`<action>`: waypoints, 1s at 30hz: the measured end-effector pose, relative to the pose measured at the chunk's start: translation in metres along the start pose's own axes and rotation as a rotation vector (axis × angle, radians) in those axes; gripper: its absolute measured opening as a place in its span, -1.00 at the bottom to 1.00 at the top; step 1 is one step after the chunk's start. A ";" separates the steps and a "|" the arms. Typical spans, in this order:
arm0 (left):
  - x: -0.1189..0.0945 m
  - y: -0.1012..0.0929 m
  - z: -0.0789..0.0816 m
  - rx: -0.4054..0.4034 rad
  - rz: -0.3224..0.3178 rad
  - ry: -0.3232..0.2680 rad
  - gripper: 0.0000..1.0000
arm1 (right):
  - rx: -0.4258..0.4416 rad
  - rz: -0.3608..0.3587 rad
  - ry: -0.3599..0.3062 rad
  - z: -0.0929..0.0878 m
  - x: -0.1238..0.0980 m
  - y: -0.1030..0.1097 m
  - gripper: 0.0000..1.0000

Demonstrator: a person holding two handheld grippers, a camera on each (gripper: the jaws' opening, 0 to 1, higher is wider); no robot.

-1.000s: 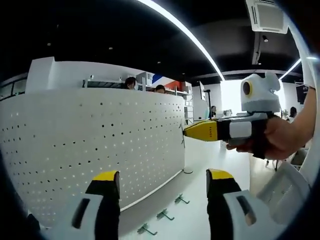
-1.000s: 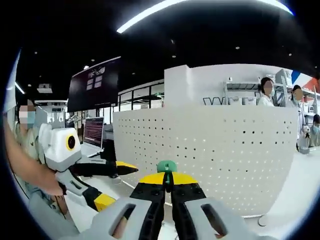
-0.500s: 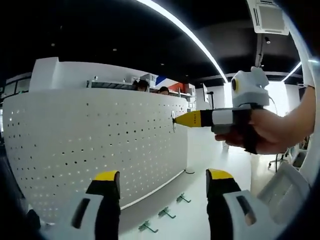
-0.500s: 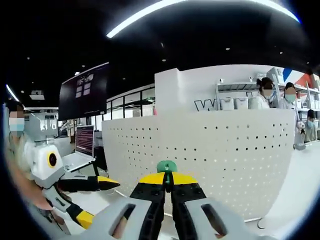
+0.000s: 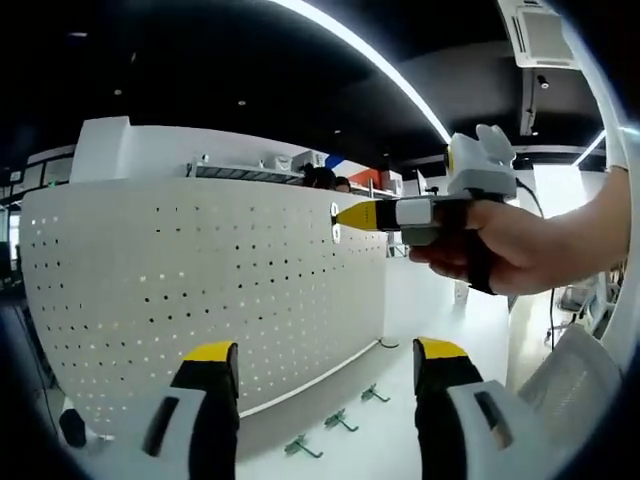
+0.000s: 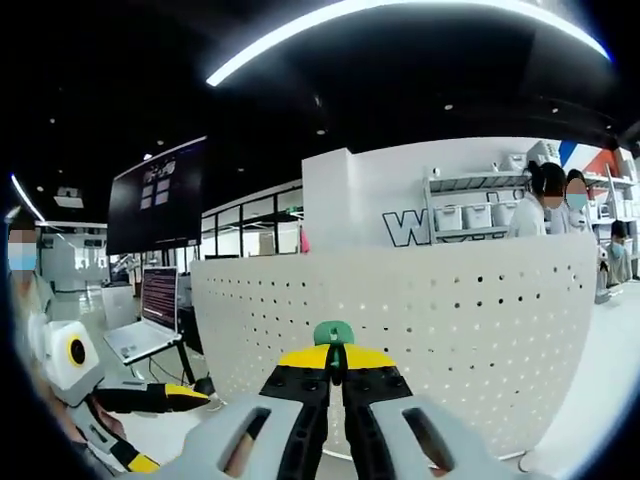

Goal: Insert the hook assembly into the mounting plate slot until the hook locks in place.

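Three hooks (image 5: 340, 425): laid on white table (image 5: 400, 420) beside pegboard (image 5: 200, 290).
Left gripper (image 5: 325, 365): jaws held apart.
Right gripper (image 6: 334, 362): clamped on green hook (image 6: 333, 334).

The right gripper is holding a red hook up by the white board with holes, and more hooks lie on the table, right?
Not quite: the hook pinched in the right gripper is green, as the right gripper view shows. It is up by the white pegboard, and spare hooks do lie on the table.

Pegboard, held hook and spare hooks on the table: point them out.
pegboard (image 5: 200, 290), left gripper view, perforated face
hook (image 6: 333, 333), right gripper view, green head
spare hooks (image 5: 340, 422), left gripper view, middle hook
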State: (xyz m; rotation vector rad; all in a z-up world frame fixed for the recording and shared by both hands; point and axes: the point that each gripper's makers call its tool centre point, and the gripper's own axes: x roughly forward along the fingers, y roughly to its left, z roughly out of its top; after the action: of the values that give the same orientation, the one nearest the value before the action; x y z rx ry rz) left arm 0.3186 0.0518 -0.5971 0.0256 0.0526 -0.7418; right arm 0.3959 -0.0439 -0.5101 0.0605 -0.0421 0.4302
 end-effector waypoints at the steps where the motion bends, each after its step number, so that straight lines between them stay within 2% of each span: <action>1: -0.002 0.000 0.000 0.000 0.004 0.000 0.48 | 0.005 -0.001 -0.002 0.001 0.001 -0.001 -0.98; 9: -0.016 0.010 -0.010 0.014 0.052 0.011 0.52 | 0.004 -0.008 -0.027 0.010 0.013 -0.004 -0.98; 30: -0.046 0.028 -0.017 0.017 0.148 0.006 0.50 | -0.003 -0.030 -0.057 0.020 0.040 -0.011 -0.98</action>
State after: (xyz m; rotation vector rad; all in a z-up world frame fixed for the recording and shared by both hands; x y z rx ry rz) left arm 0.3025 0.1040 -0.6115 0.0473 0.0500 -0.5942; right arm 0.4358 -0.0388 -0.4891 0.0704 -0.0982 0.3981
